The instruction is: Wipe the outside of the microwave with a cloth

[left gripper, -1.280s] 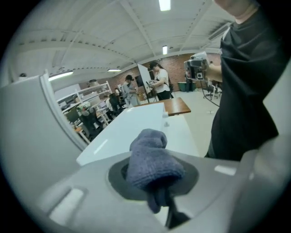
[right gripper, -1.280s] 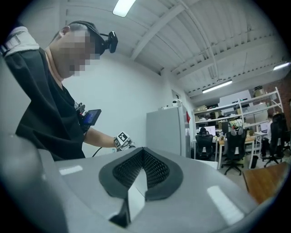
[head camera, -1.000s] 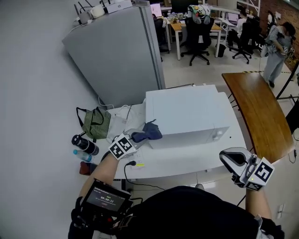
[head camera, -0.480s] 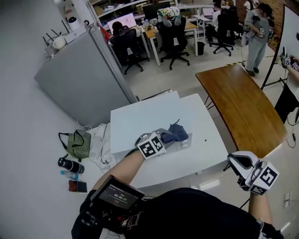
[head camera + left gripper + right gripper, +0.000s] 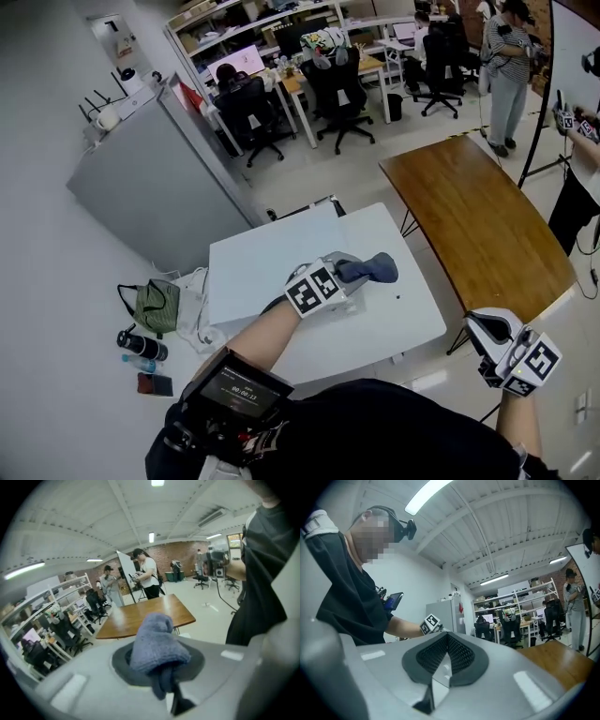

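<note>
Left tool (image 5: pixel 349 276) clenched on cloth (image 5: pixel 157 644) | head view adds: beside microwave (image 5: pixel 262 272) | right tool (image 5: pixel 440 667) closed, empty

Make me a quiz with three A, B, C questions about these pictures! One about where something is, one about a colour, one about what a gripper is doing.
1. Where is the cloth?
A. in the left gripper
B. in the right gripper
C. on the floor

2. What colour is the cloth?
A. red
B. yellow
C. blue-grey

3. How is the right gripper?
A. wide open
B. shut and empty
C. shut on the cloth

1 A: the left gripper's jaws pinch it.
2 C: it looks blue-grey in both views.
3 B: its pads meet with nothing between.
</note>
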The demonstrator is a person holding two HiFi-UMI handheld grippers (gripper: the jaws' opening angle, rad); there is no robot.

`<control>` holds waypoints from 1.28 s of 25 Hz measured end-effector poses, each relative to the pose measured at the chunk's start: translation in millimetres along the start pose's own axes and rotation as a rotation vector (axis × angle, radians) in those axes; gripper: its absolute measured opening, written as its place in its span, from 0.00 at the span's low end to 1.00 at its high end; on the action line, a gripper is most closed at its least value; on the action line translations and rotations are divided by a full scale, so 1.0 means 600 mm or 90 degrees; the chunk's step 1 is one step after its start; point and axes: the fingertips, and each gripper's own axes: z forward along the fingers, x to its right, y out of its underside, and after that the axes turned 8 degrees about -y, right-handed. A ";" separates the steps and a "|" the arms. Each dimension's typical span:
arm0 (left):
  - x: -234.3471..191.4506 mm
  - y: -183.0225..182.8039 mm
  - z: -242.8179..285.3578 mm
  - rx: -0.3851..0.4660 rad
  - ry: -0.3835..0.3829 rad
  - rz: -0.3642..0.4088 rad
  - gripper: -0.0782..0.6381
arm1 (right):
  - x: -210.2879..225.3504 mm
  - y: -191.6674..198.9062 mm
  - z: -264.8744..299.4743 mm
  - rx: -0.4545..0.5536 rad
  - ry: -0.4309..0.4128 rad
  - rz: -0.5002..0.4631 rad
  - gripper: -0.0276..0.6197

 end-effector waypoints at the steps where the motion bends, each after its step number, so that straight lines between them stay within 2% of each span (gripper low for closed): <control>1: -0.025 0.006 -0.037 0.015 -0.025 -0.027 0.19 | -0.002 0.002 0.019 0.001 -0.014 0.000 0.05; 4: -0.105 0.064 -0.172 0.041 -0.109 -0.123 0.19 | -0.020 0.011 0.105 -0.007 -0.071 -0.005 0.05; 9: -0.198 0.253 -0.390 0.050 -0.236 -0.226 0.19 | -0.085 0.013 0.285 -0.021 -0.141 -0.029 0.05; 12: -0.207 0.368 -0.487 0.046 -0.270 -0.271 0.19 | -0.138 0.012 0.395 -0.023 -0.179 -0.029 0.05; 15: -0.181 0.431 -0.546 0.059 -0.257 -0.266 0.19 | -0.182 0.018 0.485 -0.027 -0.202 -0.021 0.05; 17: -0.143 0.448 -0.569 0.082 -0.229 -0.239 0.19 | -0.207 0.023 0.530 -0.045 -0.212 -0.019 0.05; 20: -0.071 0.480 -0.592 0.106 -0.182 -0.166 0.19 | -0.231 0.031 0.571 -0.068 -0.216 -0.015 0.05; 22: -0.016 0.517 -0.591 0.088 -0.153 -0.143 0.19 | -0.239 0.038 0.581 -0.079 -0.209 -0.008 0.05; 23: 0.006 0.540 -0.582 0.069 -0.148 -0.148 0.19 | -0.241 0.042 0.580 -0.085 -0.204 -0.005 0.05; 25: 0.020 0.588 -0.550 0.022 -0.178 -0.193 0.19 | -0.241 0.049 0.570 -0.093 -0.195 -0.002 0.05; 27: 0.003 0.611 -0.514 -0.006 -0.243 -0.258 0.19 | -0.235 0.049 0.546 -0.091 -0.188 -0.003 0.05; 30: -0.005 0.596 -0.467 -0.036 -0.320 -0.353 0.18 | -0.214 0.045 0.477 -0.074 -0.178 -0.012 0.05; 32: -0.002 0.575 -0.448 -0.017 -0.352 -0.450 0.18 | -0.193 0.034 0.423 -0.064 -0.162 -0.017 0.05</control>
